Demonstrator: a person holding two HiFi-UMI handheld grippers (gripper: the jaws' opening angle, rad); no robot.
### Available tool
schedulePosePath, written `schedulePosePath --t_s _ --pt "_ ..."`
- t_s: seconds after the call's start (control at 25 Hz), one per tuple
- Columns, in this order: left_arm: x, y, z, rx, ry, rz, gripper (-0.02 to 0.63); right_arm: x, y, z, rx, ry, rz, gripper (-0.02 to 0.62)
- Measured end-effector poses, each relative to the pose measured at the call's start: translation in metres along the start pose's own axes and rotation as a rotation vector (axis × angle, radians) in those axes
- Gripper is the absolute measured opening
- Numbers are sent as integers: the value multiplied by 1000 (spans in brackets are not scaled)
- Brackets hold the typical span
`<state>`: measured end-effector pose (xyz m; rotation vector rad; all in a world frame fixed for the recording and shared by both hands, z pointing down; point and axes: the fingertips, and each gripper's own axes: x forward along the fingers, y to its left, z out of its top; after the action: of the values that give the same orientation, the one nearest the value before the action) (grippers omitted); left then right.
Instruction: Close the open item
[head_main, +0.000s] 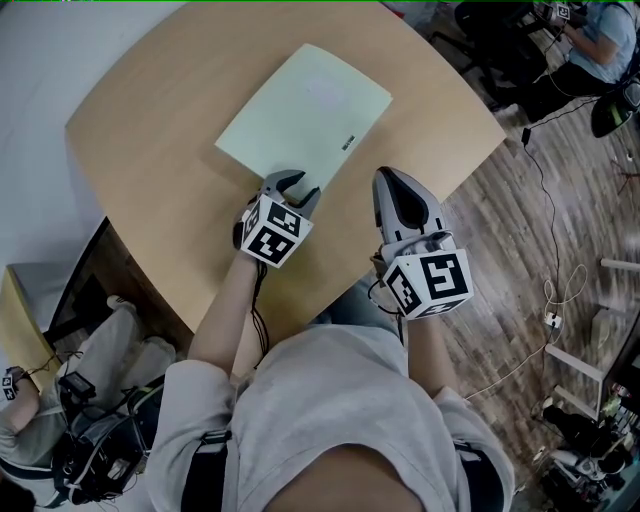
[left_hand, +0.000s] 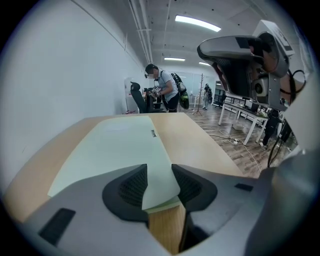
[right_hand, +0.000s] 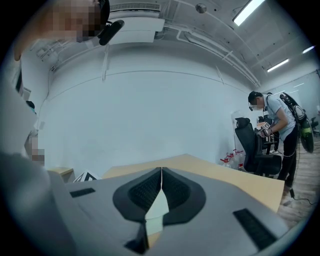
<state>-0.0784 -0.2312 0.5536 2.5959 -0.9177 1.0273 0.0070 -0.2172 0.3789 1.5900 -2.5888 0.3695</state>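
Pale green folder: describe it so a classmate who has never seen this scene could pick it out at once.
Find the rounded light wooden table. Flat on it lies the pale green rectangular folder, its near corner between the open tongs of the left gripper. It is the only flat thing there, plain except for a small dark label near one edge.

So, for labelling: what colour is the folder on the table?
The folder is pale green; best seen in the head view.
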Motion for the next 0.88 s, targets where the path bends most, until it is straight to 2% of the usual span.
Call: schedulePosePath --t_s 0.52,0.6,0.68,0.76,0.84,0.88 --pt "9 -26 -4 -47 34 -65 187 -10 -18 -9 -3 15 26 12" --pt "8 -26 -4 -106 34 -102 193 -9 -18 -9 -5 15 30 12" --pt "5 -24 -4 -208 17 -134 193 -9 -17 -9 -6 16 32 12" --pt "2 -17 -7 -283 -1 -119 157 -10 -16 -10 -9 16 33 12" --pt "1 -10 -12 -284 6 -65 75 -11 -16 -11 -12 16 32 12" --pt "2 -8 -12 -265 14 -43 58 -11 -17 -10 -14 16 31 12"
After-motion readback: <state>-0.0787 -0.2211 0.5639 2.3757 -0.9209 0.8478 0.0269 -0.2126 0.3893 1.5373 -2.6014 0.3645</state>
